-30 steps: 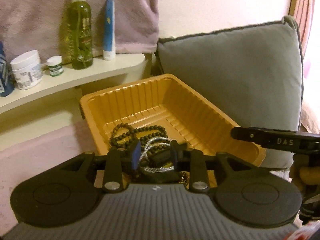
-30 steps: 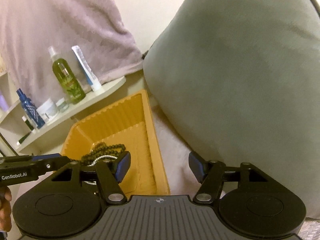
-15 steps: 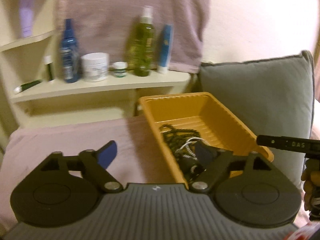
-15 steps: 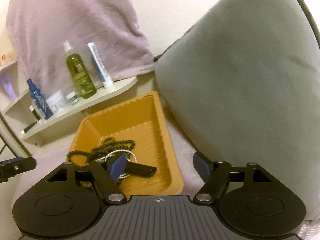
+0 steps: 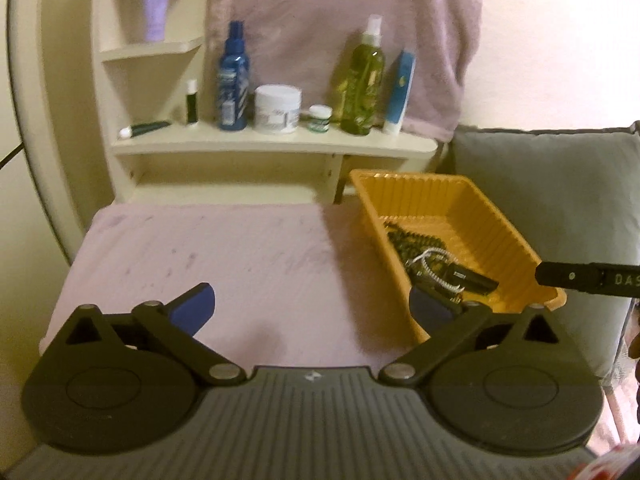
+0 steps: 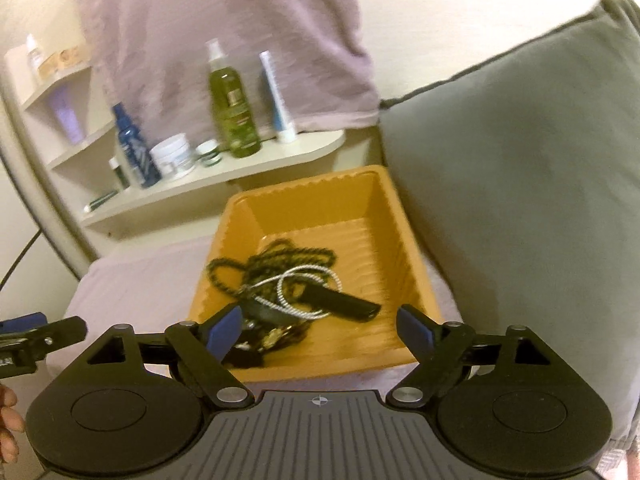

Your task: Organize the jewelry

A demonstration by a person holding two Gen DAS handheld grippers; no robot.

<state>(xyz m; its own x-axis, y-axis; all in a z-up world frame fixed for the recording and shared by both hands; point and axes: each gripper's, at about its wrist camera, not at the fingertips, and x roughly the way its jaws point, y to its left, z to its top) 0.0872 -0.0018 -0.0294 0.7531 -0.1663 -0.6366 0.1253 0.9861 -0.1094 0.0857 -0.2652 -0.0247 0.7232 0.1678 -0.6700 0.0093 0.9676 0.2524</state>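
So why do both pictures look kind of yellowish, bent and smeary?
Left wrist view: warm yellowish indoor light, the shelf bowed by the fisheye lens, dark vignette at the corners, the open left claw sharpest. Right wrist view: same tint, motion blur smears the bottles and the jewelry in the orange tray; the open right claw stays crisp.

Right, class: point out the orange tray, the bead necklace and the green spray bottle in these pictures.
Orange tray (image 6: 412, 264): right wrist view, on its ribbed right inner wall.
Bead necklace (image 6: 276, 256): right wrist view, on the dark bead loops inside the tray.
Green spray bottle (image 5: 362, 80): left wrist view, on the bottle's body.
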